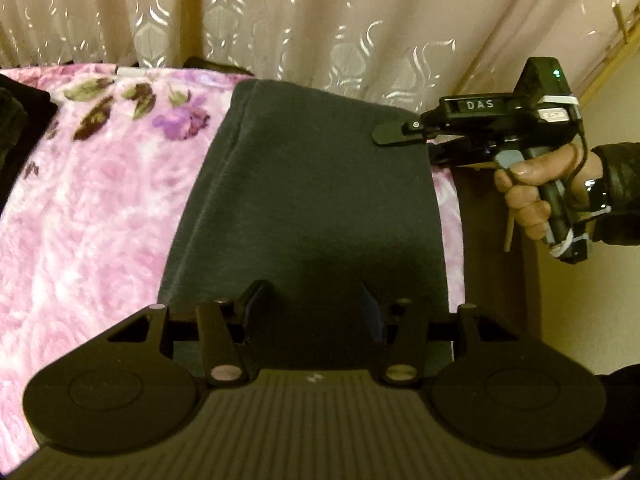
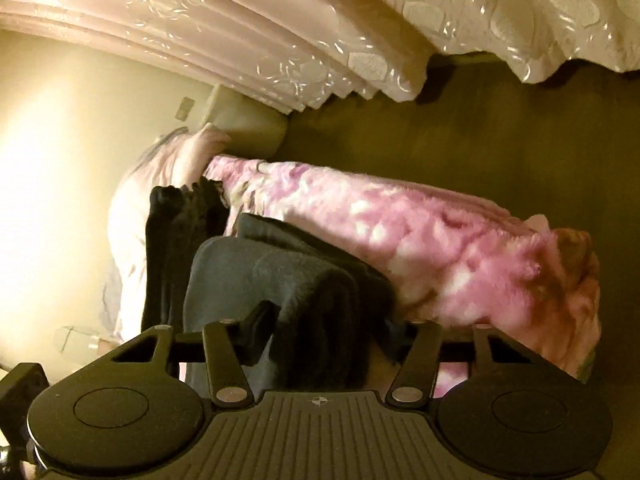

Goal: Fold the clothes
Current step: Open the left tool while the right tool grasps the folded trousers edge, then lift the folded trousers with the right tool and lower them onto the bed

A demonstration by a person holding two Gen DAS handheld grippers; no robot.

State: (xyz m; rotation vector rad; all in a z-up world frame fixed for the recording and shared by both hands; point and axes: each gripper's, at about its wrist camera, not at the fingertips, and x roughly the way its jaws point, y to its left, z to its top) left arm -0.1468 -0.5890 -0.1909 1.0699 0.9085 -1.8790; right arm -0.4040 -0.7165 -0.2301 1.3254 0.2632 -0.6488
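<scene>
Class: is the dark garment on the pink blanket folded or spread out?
Folded: the dark garment forms a neat panel with a doubled left edge; right wrist view shows stacked layers.
</scene>
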